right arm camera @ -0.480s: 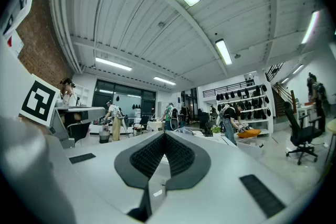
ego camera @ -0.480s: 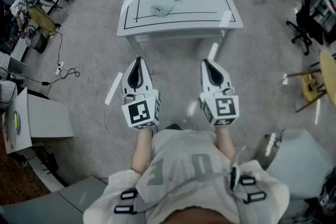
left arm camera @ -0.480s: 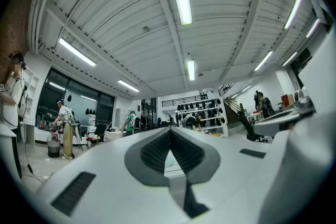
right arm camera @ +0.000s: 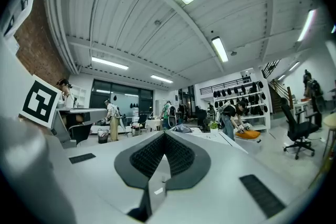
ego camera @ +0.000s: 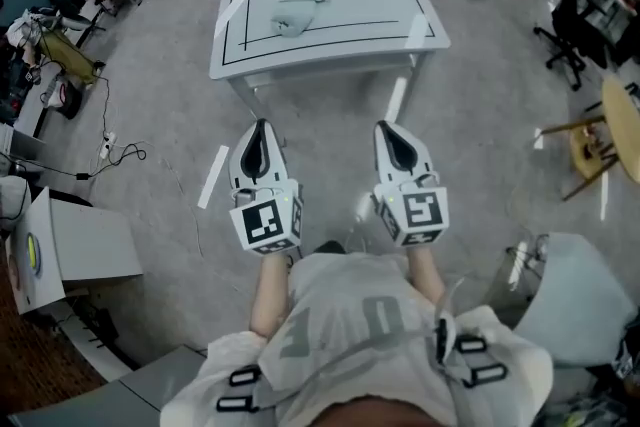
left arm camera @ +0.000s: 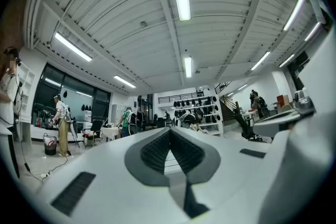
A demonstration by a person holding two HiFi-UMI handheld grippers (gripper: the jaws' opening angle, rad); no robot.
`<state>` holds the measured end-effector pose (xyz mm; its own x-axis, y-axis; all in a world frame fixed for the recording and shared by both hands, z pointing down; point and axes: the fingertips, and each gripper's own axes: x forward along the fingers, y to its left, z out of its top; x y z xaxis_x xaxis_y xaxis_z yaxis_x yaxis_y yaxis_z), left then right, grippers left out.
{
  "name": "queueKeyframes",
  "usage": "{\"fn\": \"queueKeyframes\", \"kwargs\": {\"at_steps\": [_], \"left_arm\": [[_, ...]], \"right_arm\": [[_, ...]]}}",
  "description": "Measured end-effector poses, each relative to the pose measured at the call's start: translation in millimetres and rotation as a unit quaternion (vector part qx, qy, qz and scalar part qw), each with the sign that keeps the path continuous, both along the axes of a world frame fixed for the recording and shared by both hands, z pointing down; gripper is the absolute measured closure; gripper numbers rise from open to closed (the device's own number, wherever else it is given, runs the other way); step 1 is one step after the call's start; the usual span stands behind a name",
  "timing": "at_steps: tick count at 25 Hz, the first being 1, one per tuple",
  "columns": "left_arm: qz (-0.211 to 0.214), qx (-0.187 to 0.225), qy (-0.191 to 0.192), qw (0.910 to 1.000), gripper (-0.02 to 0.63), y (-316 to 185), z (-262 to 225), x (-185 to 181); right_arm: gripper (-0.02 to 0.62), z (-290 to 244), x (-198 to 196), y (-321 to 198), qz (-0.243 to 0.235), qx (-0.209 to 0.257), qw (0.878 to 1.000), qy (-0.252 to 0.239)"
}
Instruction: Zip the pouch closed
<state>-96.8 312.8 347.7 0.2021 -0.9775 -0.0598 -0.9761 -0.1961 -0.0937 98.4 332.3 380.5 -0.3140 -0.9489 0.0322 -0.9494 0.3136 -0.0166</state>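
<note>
– Grey carpet floor (ego camera: 480,115) fills most of the head view. What stands on it?

– White desk (ego camera: 415,35), at the top of the frame. Black lines on its top draw one large rectangle and a small box in the far right corner. A black office chair (ego camera: 565,50) stands well off to its right. A white cabinet (ego camera: 85,235) sits at the left edge, with cables (ego camera: 120,150) lying on the floor near it.

– And the person?

– Seen from above in a pale shirt (ego camera: 350,315), both arms forward, a tool in each hand. The left tool (ego camera: 261,130) and the right tool (ego camera: 388,132) are held level, side by side over the floor. Both are short of the desk's near edge and touch nothing. Each carries its marker cube (ego camera: 266,223) at the hand end.

– How do the jaws stand?

– Clenched, both pairs. In the left gripper view the dark ribbed pads (left arm camera: 155,152) meet at the tip with nothing between them. The right gripper view shows its pads (right arm camera: 149,157) closed the same way, also on nothing.

– Where is the pouch?

– The pale blue-grey pouch (ego camera: 290,20) lies flat on the desk, inside the large marked rectangle and toward its left half, well apart from both tools. It is too small in the frame to tell whether its zip is open or closed.
</note>
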Motion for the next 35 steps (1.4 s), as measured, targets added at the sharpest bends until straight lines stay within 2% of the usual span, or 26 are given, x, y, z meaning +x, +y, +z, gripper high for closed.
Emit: {"fn": "queueKeyframes", "kwargs": {"at_steps": [4,7,16,17,18,19,21,28,32,35], "left_arm": [[-0.01,0.013,0.02,0.9997,0.598,0.0,-2.7,-2.9],[-0.008,0.013,0.025,0.9996,0.598,-1.8,-1.8,-0.3],[0.004,0.009,0.008,0.9999,0.597,-10.7,1.6,5.9],[0.008,0.011,0.008,0.9999,0.595,-10.8,1.4,7.4],[0.012,0.013,0.01,0.9998,0.541,-11.0,1.2,8.9],[0.015,0.014,0.016,0.9997,0.447,-11.3,0.9,10.2],[0.019,0.015,0.021,0.9995,0.402,-12.7,0.5,12.1],[0.019,0.008,0.017,0.9996,0.385,-12.3,0.7,13.4],[0.018,-0.005,0.043,0.9989,0.385,-8.2,6.8,9.0],[0.032,-0.024,0.06,0.9974,0.387,-12.5,13.8,6.0]], "right_arm": [[0.588,2.5,-3.0,-0.7,-0.021,-0.001,0.999,-0.025],[0.588,7.7,1.7,-2.7,-0.019,0.0,0.999,-0.033],[0.586,0.4,3.1,-11.4,-0.011,0.0,1.0,-0.006],[0.574,2.8,2.1,-11.9,-0.014,-0.003,1.0,-0.008],[0.485,5.6,0.8,-12.7,-0.019,-0.005,1.0,-0.014],[0.392,7.7,-0.2,-13.9,-0.023,-0.005,1.0,-0.021],[0.339,8.0,-0.4,-15.8,-0.023,-0.002,0.999,-0.027],[0.333,6.6,0.9,-14.8,-0.021,-0.008,0.999,-0.041],[0.333,5.9,2.5,-14.0,-0.022,-0.002,0.998,-0.058],[0.333,8.7,-0.8,-16.1,-0.026,-0.005,0.999,-0.044]]}}
